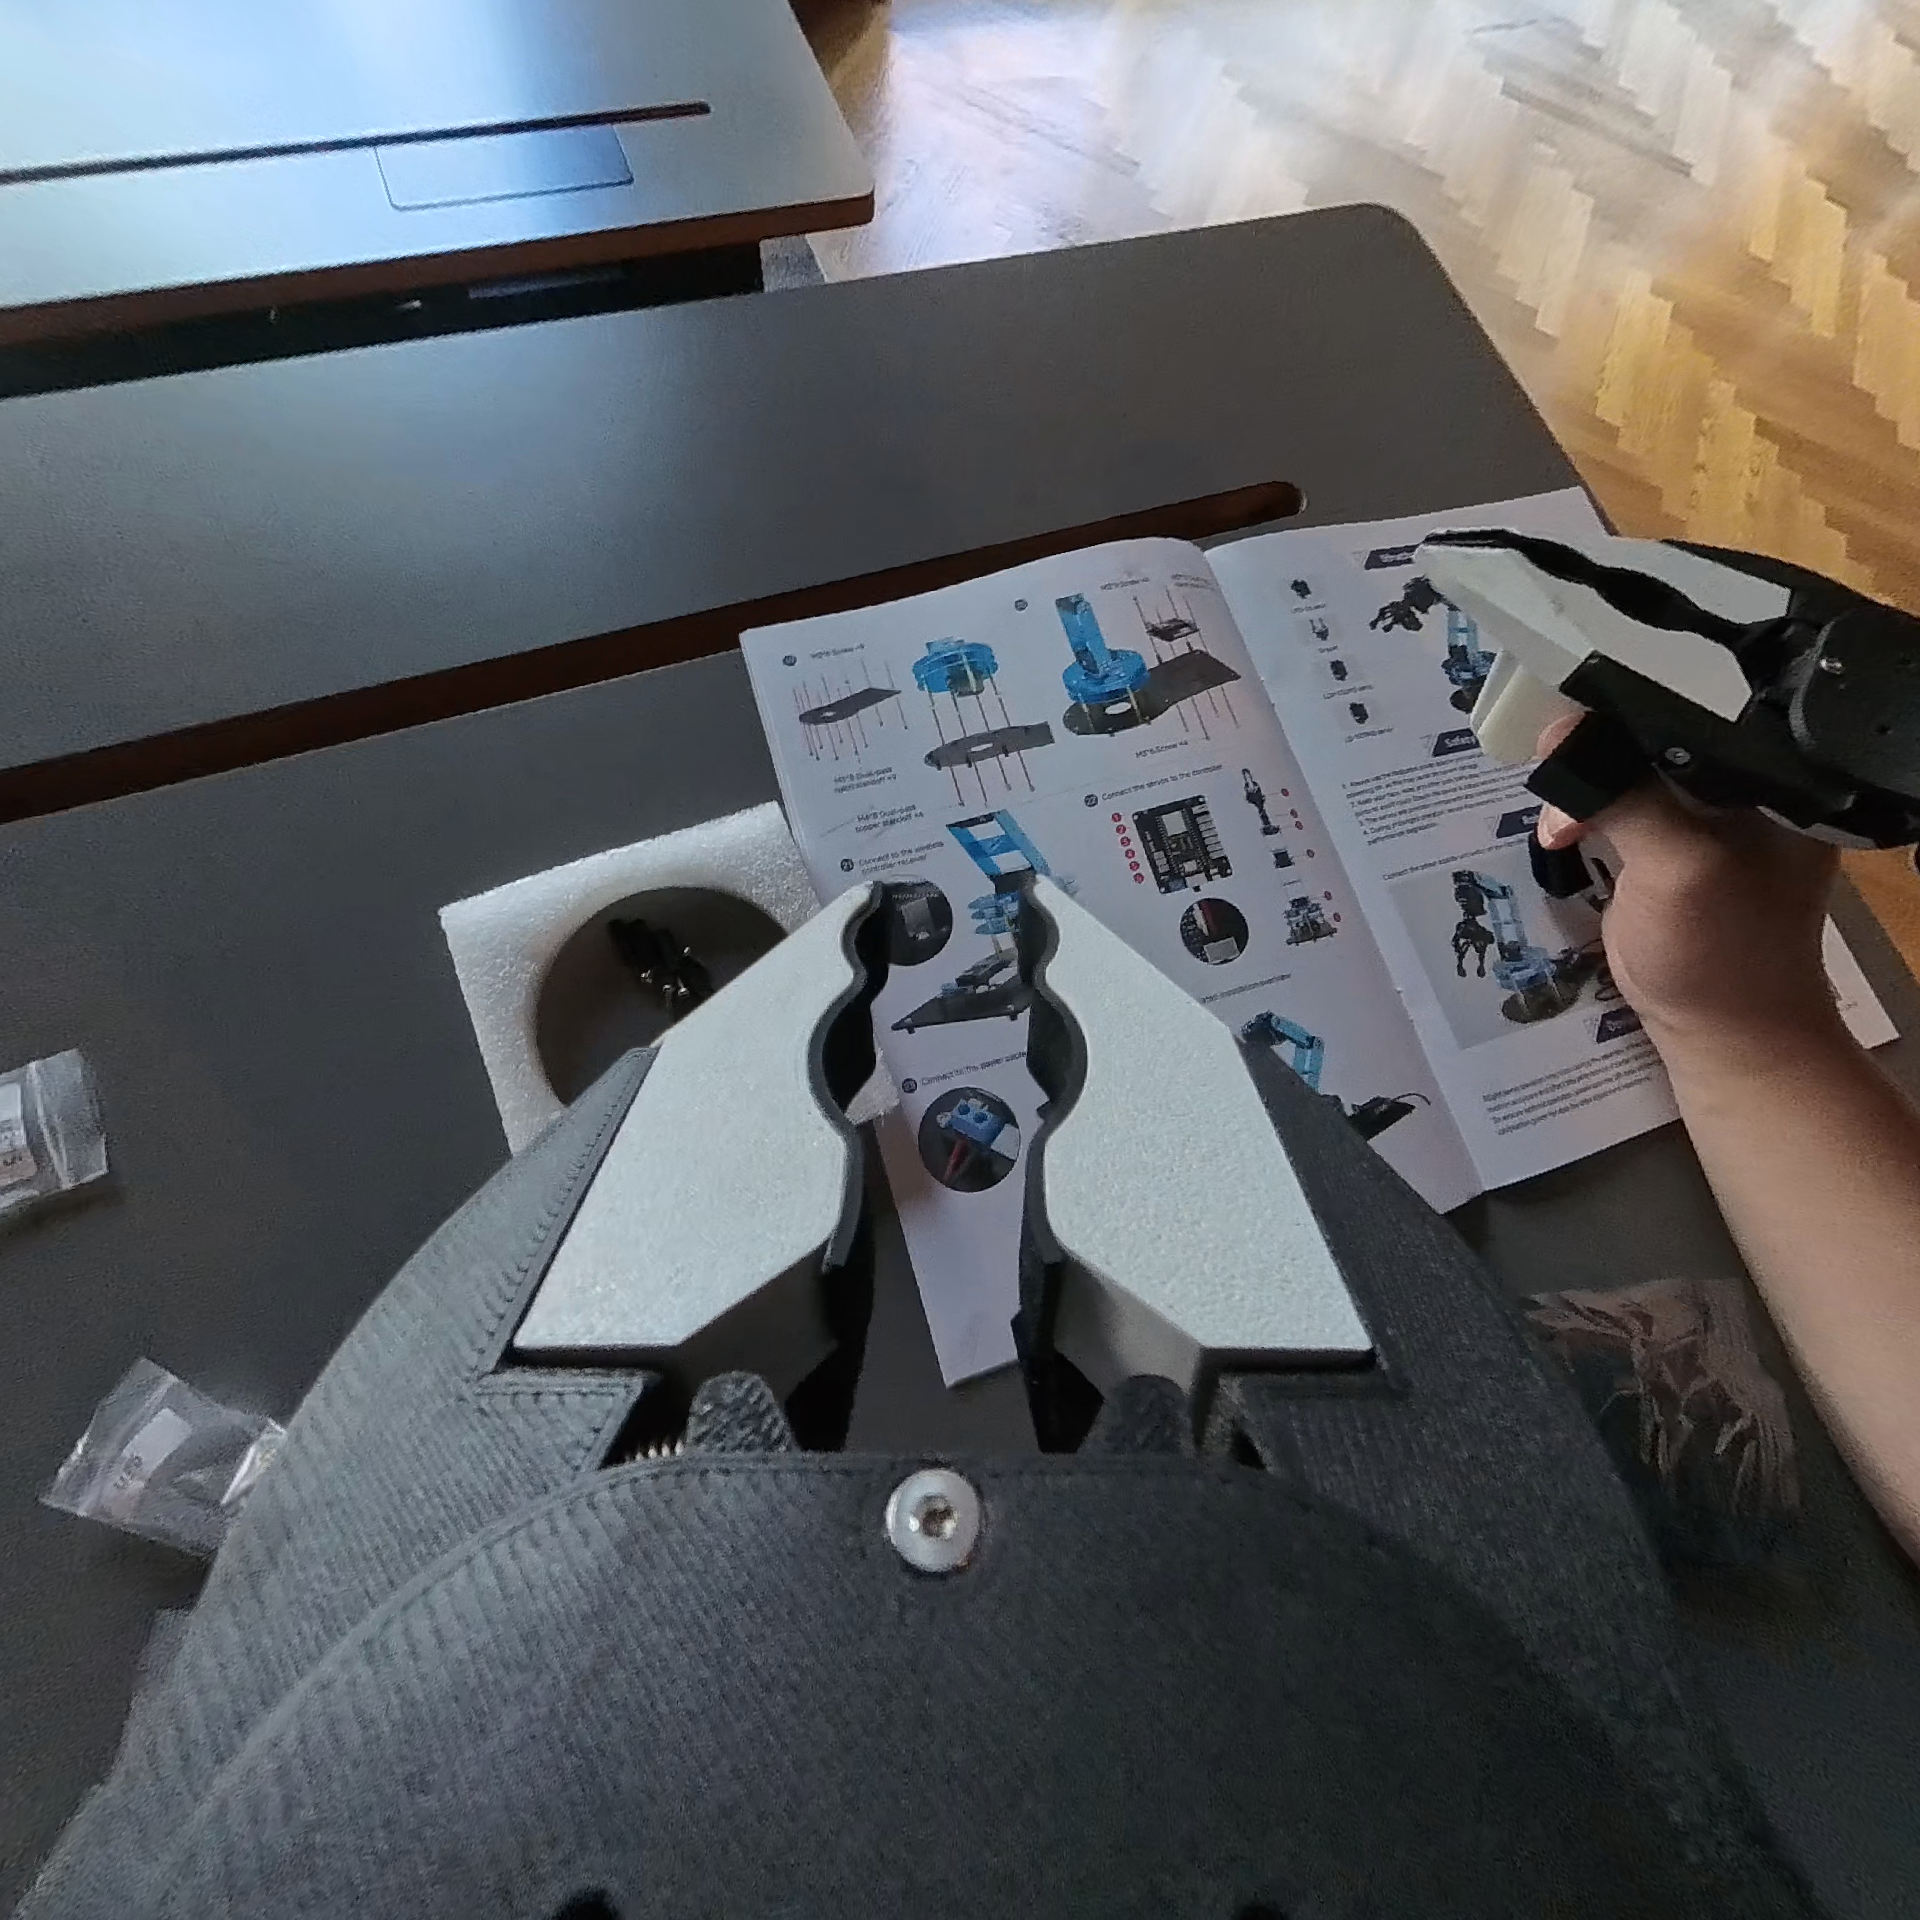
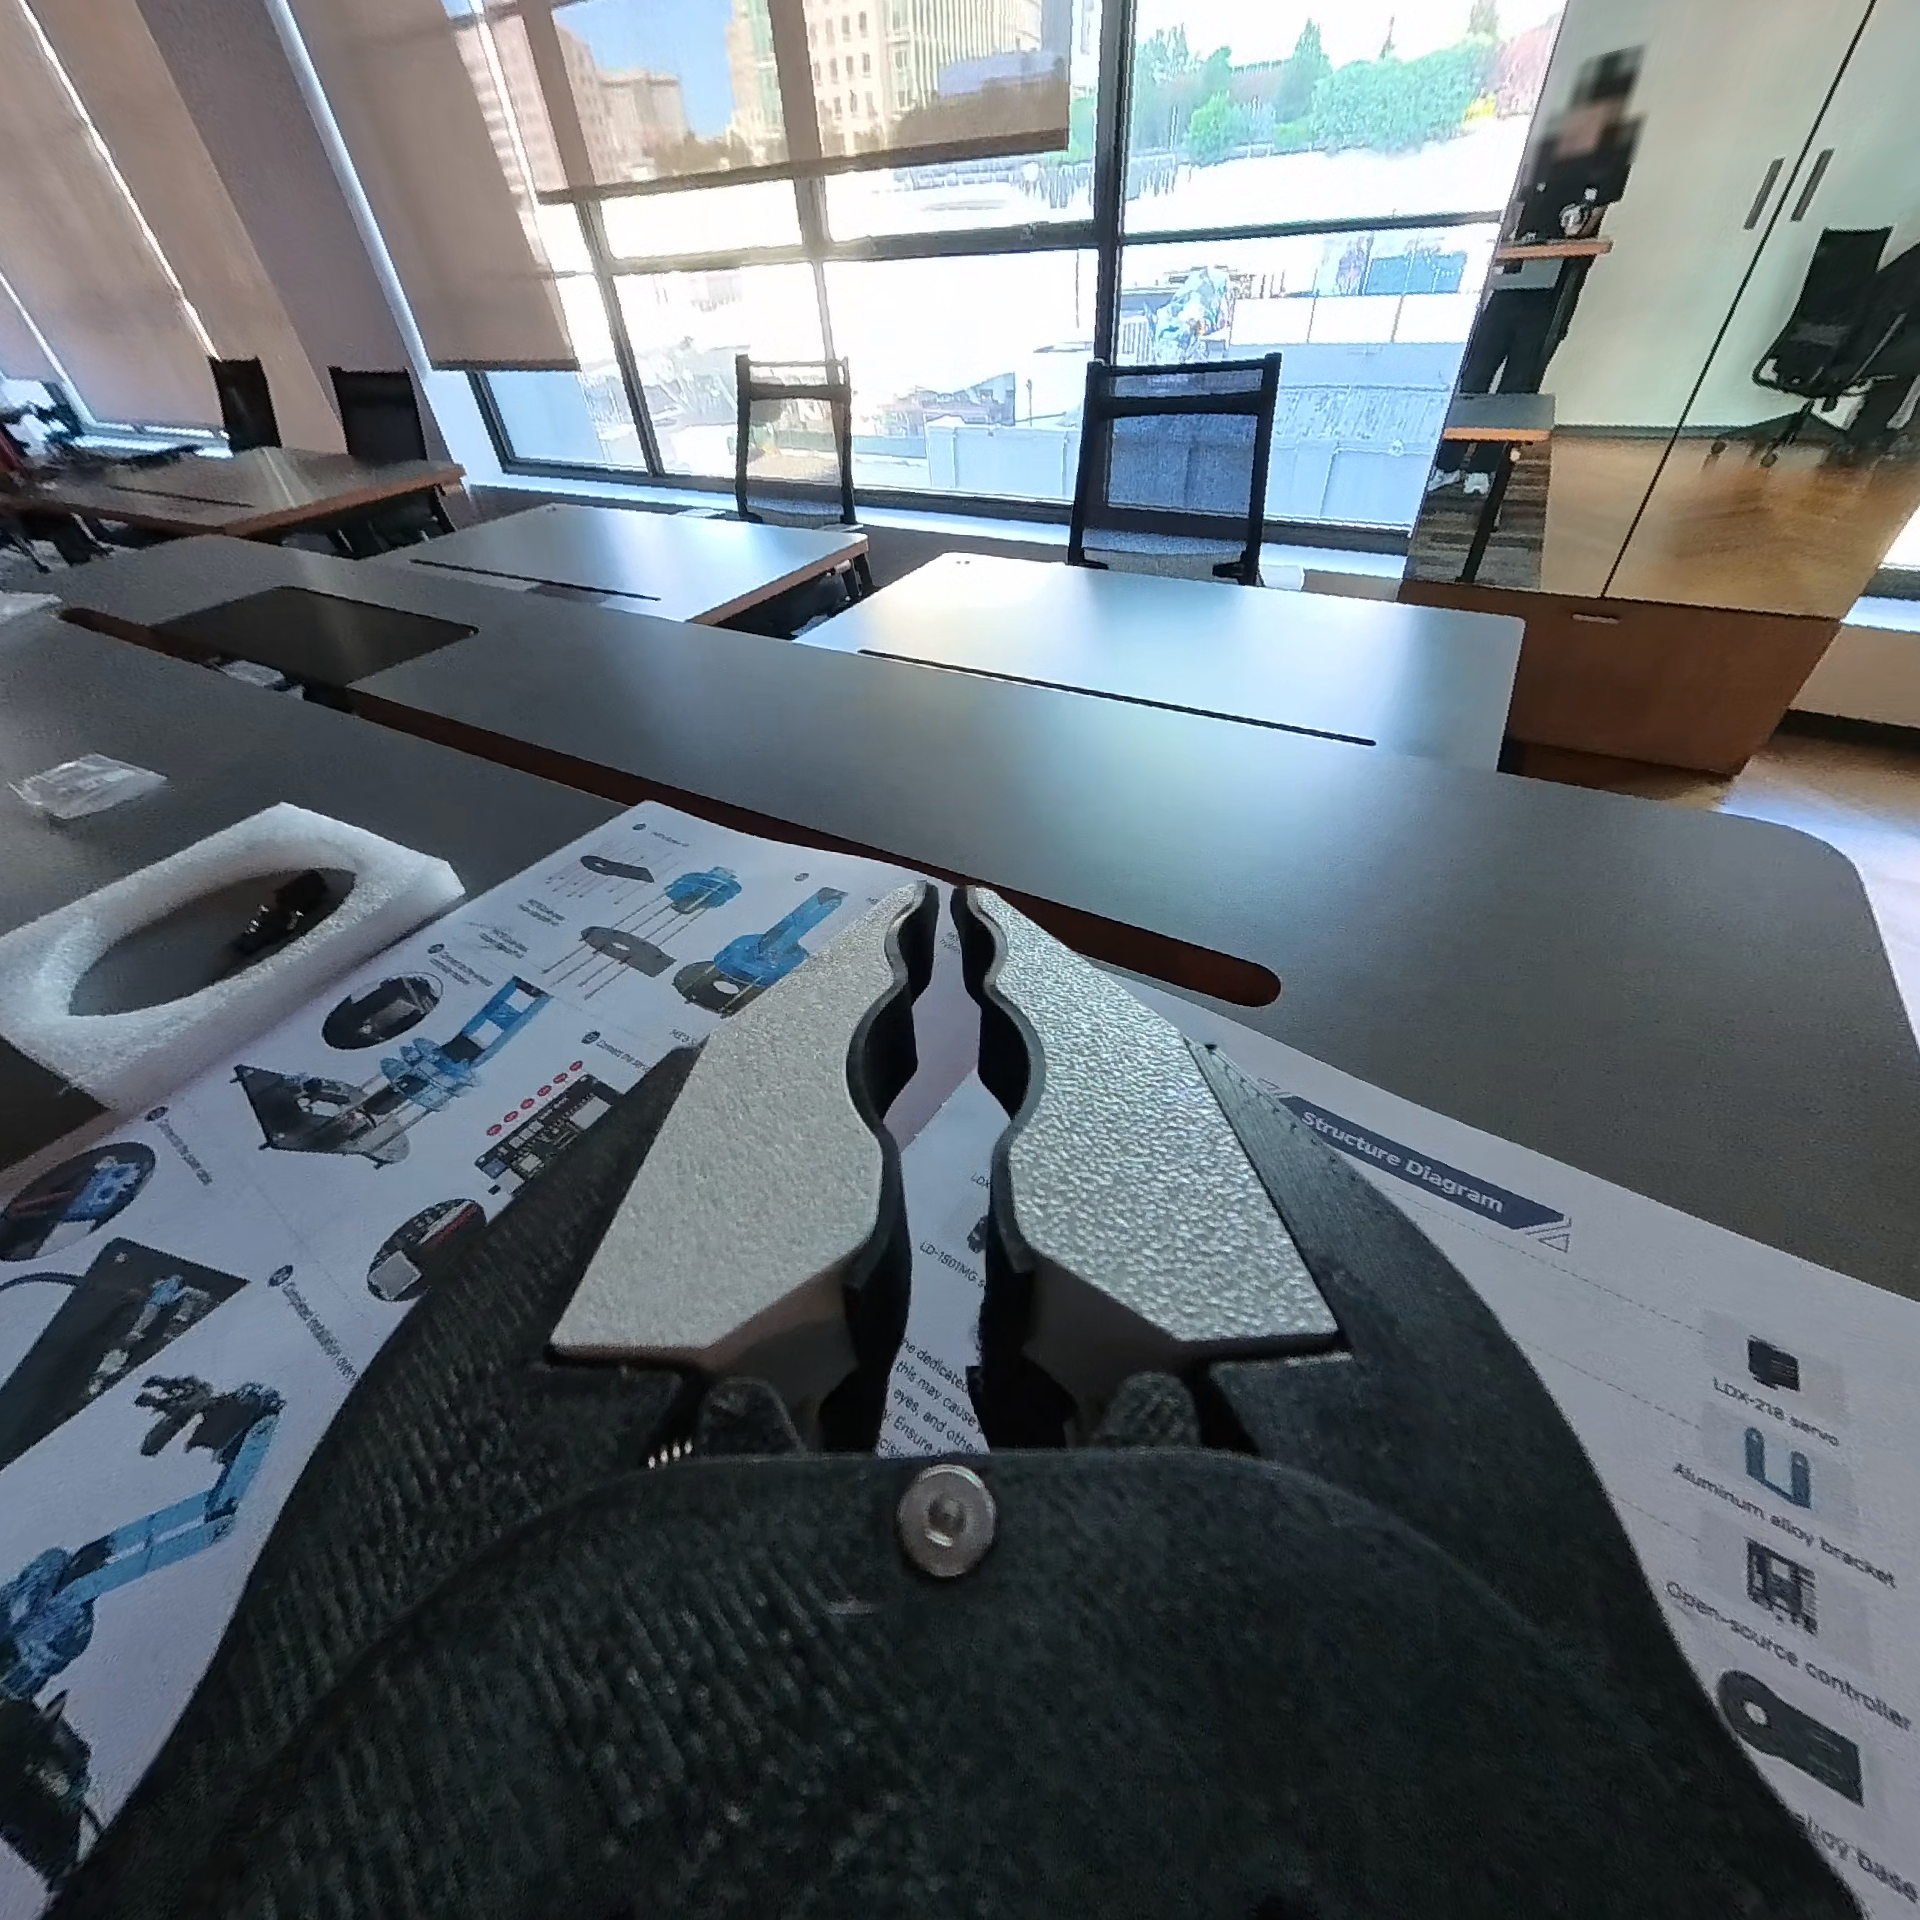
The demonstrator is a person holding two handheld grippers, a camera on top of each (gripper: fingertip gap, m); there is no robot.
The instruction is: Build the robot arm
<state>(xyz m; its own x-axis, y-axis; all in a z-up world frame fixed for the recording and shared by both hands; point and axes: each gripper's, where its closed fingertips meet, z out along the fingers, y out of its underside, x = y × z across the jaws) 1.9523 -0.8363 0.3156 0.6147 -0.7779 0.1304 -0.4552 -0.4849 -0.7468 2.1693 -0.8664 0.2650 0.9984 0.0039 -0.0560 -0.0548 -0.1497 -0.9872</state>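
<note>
- A booklet [image 1: 1195,831] is laid open on the counter [image 1: 520,582].
- A foam block [image 1: 499,935] is set just left of the booklet, touching its left edge; screws [image 1: 655,961] are held in its round hole.
- Two small bags [image 1: 42,1132] are placed well left of the foam, near the counter's edge.
- A slot [image 1: 665,634] is cut in the counter behind the booklet.
- Further desks [image 2: 1195,644] and chairs [image 2: 1174,468] are ranged behind, before the windows [image 2: 935,312].
</note>
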